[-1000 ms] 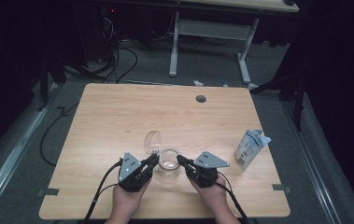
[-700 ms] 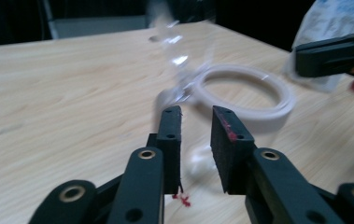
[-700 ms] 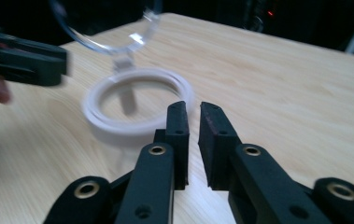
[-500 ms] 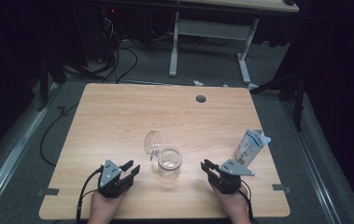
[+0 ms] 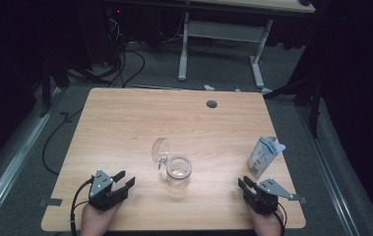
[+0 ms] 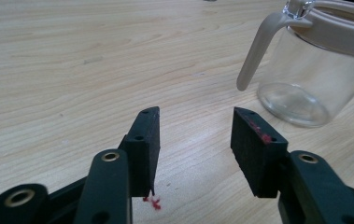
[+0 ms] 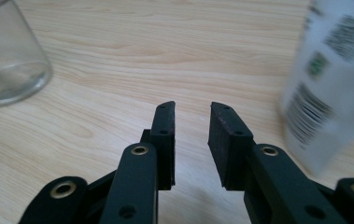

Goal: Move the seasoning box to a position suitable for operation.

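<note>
Both grippers have pulled back from the middle of the table to its near edge since a second ago, when they flanked the glass jar. The jar stands alone, so whatever handling it needed looks finished or paused.

Near the near-left corner, the left gripper (image 5: pixel 119 186) rests low, jaws set wide with nothing between them. The glass jar (image 5: pixel 178 171) sits at the table's middle, toward the near edge, with its clear hinged lid (image 5: pixel 160 150) tipped open to the left. By the right edge stands a small carton (image 5: pixel 264 156), top torn open. Just nearer, by the near-right corner, the right gripper (image 5: pixel 247 188) holds a narrower empty gap.

The left gripper view adds the jar's beige collar (image 6: pixel 336 29) and curved latch (image 6: pixel 258 52), indistinct from above. The right gripper view shows printed barcodes on the blurred carton.
</note>
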The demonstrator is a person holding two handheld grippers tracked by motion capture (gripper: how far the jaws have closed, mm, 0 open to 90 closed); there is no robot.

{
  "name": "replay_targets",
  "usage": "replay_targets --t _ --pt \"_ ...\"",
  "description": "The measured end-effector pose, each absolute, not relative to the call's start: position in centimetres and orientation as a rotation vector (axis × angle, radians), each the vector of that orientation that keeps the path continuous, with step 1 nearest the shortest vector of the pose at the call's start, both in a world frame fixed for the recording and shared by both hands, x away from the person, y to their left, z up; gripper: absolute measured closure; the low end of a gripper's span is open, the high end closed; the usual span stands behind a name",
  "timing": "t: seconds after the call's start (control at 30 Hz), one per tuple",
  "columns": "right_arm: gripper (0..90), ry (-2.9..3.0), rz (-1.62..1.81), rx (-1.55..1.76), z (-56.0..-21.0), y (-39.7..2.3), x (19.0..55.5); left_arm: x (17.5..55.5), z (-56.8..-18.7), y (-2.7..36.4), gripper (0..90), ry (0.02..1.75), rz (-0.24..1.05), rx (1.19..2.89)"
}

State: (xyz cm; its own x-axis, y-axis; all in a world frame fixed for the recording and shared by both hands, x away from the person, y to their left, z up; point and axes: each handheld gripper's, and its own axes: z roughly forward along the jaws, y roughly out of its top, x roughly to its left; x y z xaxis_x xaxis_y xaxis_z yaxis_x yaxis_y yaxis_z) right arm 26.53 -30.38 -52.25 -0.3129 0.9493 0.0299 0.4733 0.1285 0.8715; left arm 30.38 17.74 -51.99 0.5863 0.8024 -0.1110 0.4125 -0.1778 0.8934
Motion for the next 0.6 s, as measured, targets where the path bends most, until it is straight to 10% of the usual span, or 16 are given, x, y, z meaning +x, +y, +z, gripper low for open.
replay_targets --t 0.6 --pt "48.4 1.681 1.000 1.472 -50.7 -33.1 25.7 29.4 -52.3 18.7 40.8 0.966 0.426 1.801"
